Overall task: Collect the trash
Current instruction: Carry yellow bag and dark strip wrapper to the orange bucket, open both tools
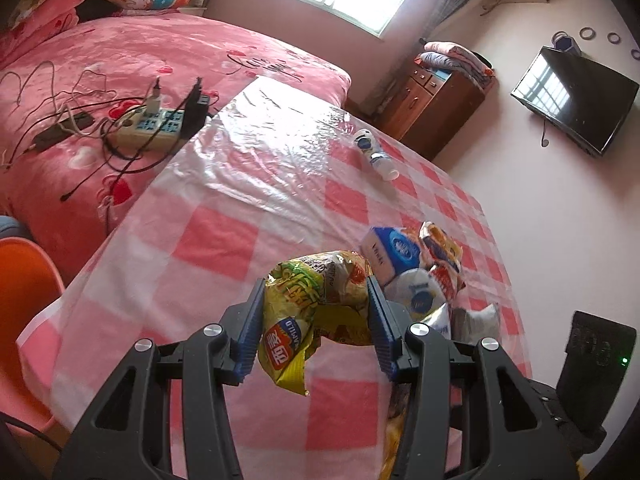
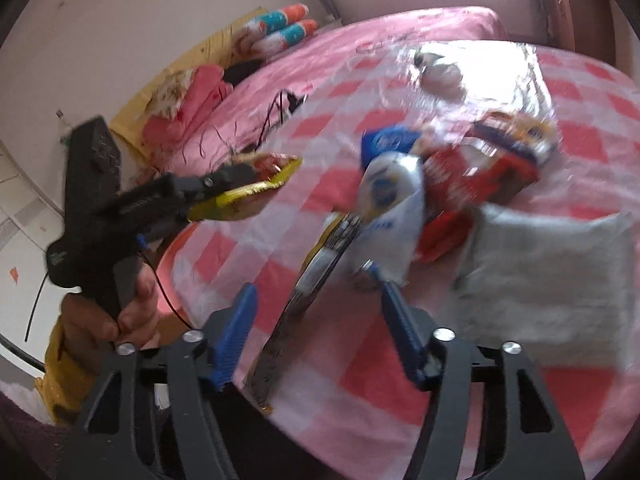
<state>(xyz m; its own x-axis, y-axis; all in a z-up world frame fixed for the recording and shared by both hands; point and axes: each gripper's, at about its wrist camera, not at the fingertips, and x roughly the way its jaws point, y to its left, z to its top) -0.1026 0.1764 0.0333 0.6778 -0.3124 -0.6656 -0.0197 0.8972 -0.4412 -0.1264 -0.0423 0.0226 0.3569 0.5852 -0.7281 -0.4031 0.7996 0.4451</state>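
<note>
My left gripper (image 1: 316,312) is shut on a crumpled yellow-green snack bag (image 1: 312,312) and holds it above the pink checked table (image 1: 224,240). The right wrist view shows that gripper (image 2: 256,176) from the side with the bag (image 2: 256,192). My right gripper (image 2: 320,308) is open, with a dark flat wrapper (image 2: 296,304) lying between its fingers on the table edge. Ahead lie a blue-white pouch (image 2: 392,204), a red wrapper (image 2: 460,188), a blue tissue pack (image 1: 390,254) and a grey packet (image 2: 548,276). A small white bottle (image 1: 376,152) lies farther off.
A bed with a pink cover (image 1: 120,60) adjoins the table and carries a power strip (image 1: 152,128) with tangled cables. An orange chair (image 1: 24,296) stands at the left. A wooden cabinet (image 1: 432,96) and a wall TV (image 1: 576,96) are beyond.
</note>
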